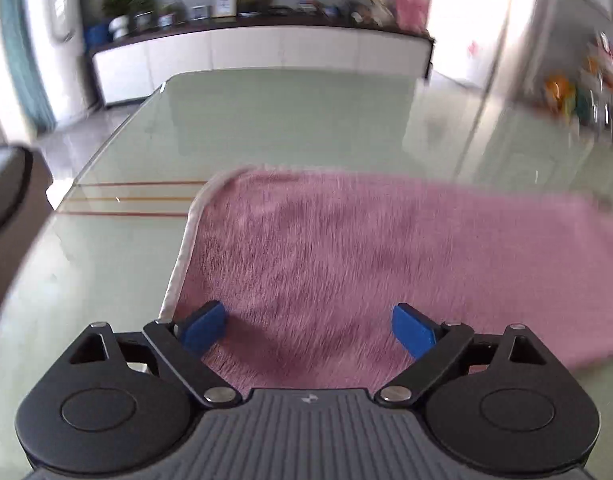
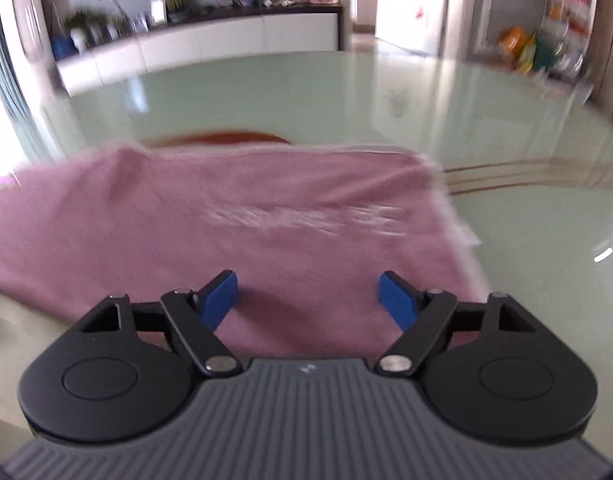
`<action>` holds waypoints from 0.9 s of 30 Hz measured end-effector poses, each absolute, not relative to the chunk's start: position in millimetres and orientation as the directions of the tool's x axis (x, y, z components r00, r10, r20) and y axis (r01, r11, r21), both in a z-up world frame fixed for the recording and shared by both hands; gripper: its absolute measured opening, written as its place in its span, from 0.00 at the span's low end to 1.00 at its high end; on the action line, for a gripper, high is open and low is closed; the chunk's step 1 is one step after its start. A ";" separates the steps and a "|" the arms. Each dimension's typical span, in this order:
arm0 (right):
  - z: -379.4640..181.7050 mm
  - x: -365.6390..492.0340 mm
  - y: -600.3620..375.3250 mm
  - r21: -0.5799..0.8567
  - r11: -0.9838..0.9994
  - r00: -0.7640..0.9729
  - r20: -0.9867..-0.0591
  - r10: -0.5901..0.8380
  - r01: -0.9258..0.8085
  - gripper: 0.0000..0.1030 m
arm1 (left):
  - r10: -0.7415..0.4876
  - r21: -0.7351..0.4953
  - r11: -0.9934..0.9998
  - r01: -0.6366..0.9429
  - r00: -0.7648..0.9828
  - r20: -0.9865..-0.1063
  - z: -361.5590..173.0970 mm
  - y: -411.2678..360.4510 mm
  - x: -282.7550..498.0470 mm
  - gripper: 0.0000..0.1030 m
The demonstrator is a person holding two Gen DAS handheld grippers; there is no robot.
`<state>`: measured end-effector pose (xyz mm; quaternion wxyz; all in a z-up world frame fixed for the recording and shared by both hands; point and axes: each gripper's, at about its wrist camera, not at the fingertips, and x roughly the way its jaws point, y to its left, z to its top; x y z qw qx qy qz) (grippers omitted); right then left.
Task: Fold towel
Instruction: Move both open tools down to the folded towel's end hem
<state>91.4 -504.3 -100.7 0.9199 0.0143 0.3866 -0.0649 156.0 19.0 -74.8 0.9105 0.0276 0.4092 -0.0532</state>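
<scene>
Your pink towel (image 1: 366, 260) lies spread on the pale green glass table (image 1: 266, 128), and both of your tools hang over its near part. In the left wrist view your left gripper (image 1: 308, 326) has its jaws spread wide, the blue pads (image 1: 204, 326) apart with bare pink pile showing between them and nothing pinched. The towel's pale hemmed edge (image 1: 182, 256) runs just beside the left pad and curves round a far corner, past which three thin reddish lines (image 1: 138, 199) cross the glass. In the right wrist view your right gripper (image 2: 308, 300) is likewise spread, its blue fingers (image 2: 398, 300) apart over the cloth and closed on nothing; whether the fingertips touch the towel you cannot tell from either view. There the towel (image 2: 186, 232) reaches away to the left, its right edge just beyond your right finger, with a blurred whitish patch (image 2: 306, 216) on its surface. A white low cabinet (image 1: 262, 56) stands behind the table, cluttered on top.
</scene>
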 end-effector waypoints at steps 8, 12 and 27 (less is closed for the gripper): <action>-74.2 80.2 -520.4 0.086 0.980 0.749 -0.658 -0.081 0.182 0.76 | -0.044 0.026 0.995 0.092 0.680 -0.732 -54.0 34.2 158.8 0.90; -64.1 97.3 -510.8 0.094 0.988 0.765 -0.643 -0.034 0.123 0.74 | -0.026 0.044 0.995 0.084 0.689 -0.724 -36.2 31.0 171.9 0.91; -50.6 200.0 -606.8 0.197 0.956 0.514 -0.856 0.060 0.216 0.34 | -0.048 -0.019 0.997 0.068 0.451 -0.891 -34.0 76.0 268.2 0.67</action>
